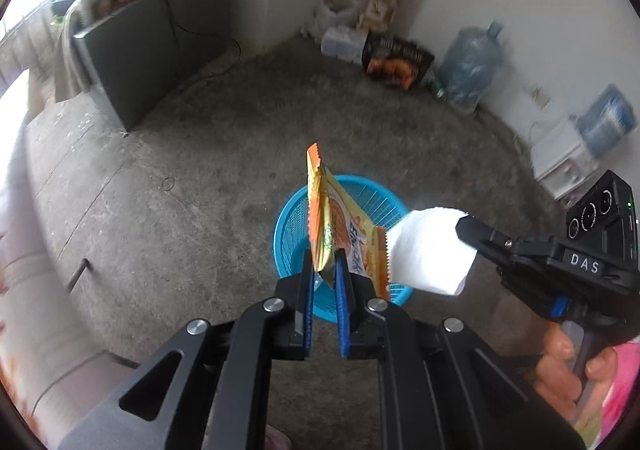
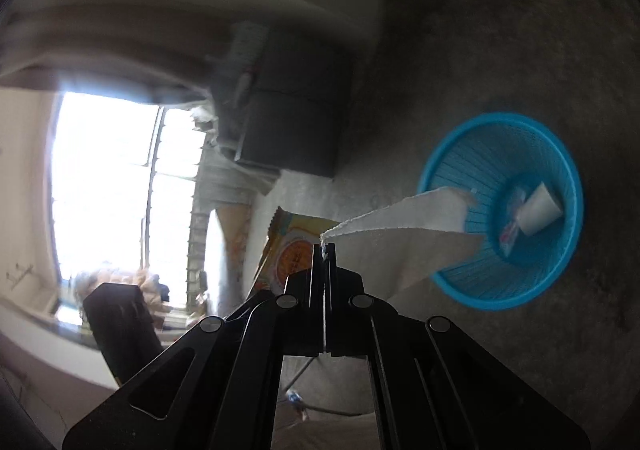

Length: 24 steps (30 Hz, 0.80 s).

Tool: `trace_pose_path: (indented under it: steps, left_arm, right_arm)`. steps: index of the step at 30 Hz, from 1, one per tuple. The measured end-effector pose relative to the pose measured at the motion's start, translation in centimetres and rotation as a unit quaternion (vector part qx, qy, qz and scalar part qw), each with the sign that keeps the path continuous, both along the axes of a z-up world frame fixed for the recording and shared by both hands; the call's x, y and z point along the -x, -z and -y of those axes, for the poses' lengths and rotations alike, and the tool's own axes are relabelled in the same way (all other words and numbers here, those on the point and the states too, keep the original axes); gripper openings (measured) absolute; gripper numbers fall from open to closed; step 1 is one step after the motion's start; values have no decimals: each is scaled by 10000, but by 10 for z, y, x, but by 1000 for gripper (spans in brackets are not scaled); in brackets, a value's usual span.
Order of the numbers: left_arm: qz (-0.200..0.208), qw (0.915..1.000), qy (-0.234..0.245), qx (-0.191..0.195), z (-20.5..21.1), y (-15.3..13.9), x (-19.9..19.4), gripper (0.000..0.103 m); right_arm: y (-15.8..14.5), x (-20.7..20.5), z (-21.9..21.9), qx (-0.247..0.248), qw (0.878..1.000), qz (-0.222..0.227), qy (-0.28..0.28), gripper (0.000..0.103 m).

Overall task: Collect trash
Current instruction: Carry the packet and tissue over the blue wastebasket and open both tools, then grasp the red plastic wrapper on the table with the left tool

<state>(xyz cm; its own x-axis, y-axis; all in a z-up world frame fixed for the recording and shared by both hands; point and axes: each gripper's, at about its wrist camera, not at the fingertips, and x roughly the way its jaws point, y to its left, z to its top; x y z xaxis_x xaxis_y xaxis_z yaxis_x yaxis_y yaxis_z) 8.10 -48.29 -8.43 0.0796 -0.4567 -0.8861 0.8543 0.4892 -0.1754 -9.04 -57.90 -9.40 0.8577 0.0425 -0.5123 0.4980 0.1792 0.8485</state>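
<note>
Floor (image 1: 200,177): bare grey concrete below both your hands; the basket stands on it, well clear of the dark cabinet (image 1: 132,61) and the clutter along the far wall.

Blue basket (image 1: 288,226): open top facing up, directly below and ahead of your two loads. In the right wrist view it lies to the right of the gripper, and a white paper cup (image 2: 540,213) and a small wrapper (image 2: 512,228) already lie at its bottom.

White paper (image 1: 428,250): a folded sheet, pinched at one corner, its long axis running out from the right gripper toward the basket. Its free end hangs over the rim in the right wrist view.

Snack wrapper (image 1: 340,226): orange and yellow, standing upright from the left gripper, long axis up and down, over the middle of the basket mouth.

Left gripper (image 1: 324,274): you have it closed narrow on the wrapper's lower edge, pointing steeply down at the basket.

Right gripper (image 2: 325,250): you have it clamped fully on the paper's corner, coming in from the right, just beside the wrapper.

Nearer hand: judging by the views, your left sits more squarely over the basket; your right is nearer the rim, so its paper may need carrying further inward before release.

Risk: the light paper could drift onto the floor.
</note>
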Motion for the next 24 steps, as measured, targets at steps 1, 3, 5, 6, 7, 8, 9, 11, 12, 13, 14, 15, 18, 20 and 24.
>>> trace_pose_path:
  steps: [1,3,5,6,7,8,9,11,12,13,14,15,18,20,24]
  left_arm:
    - [4,10000,23,-66,8,8,0,10]
    - [21,10000,32,-91,20,23,-4,17]
    - [50,9996,82,-265,32,40,-5,34]
    - [65,9994,76,-343,35,45,-6,37]
    - [98,9992,41,-394,36,48,-5,38]
    - [124,9990,-5,-430,38,49,-6,38]
    - [116,9990,-33,-433,39,50,-8,39]
    - [63,9994,-67,-324,35,44,-9,45]
    - [95,9996,-59,-267,32,40,-11,47]
    - [140,9996,-45,-240,32,36,-11,48]
    - [215,9995,-27,-209,30,30,-11,48]
    - [243,9995,-15,-186,28,25,-11,50]
    - [222,9997,-89,-92,17,4,-13,54]
    - [97,9998,-145,8,2,-14,-14,59]
    - [-15,9991,-277,306,-41,-56,-16,74]
  right_arm:
    - [9,-1,5,-65,10000,-1,30,0]
    - [30,0,13,-200,9997,-65,129,3]
    - [52,2,21,-368,9989,-207,207,16]
    - [65,-1,24,-506,9978,-364,222,25]
    - [74,-5,27,-617,9962,-541,295,41]
    - [82,-4,26,-701,9949,-631,370,42]
    - [90,-6,26,-781,9942,-649,361,42]
    - [99,-5,23,-868,9930,-706,388,44]
    - [99,-2,22,-894,9928,-693,395,45]
    - [101,1,20,-904,9928,-683,391,46]
    - [100,3,20,-900,9929,-682,385,47]
    - [99,5,18,-887,9929,-696,387,48]
    - [92,15,15,-843,9934,-653,416,50]
    - [82,26,9,-785,9940,-631,422,55]
    - [62,33,-4,-616,9957,-622,300,60]
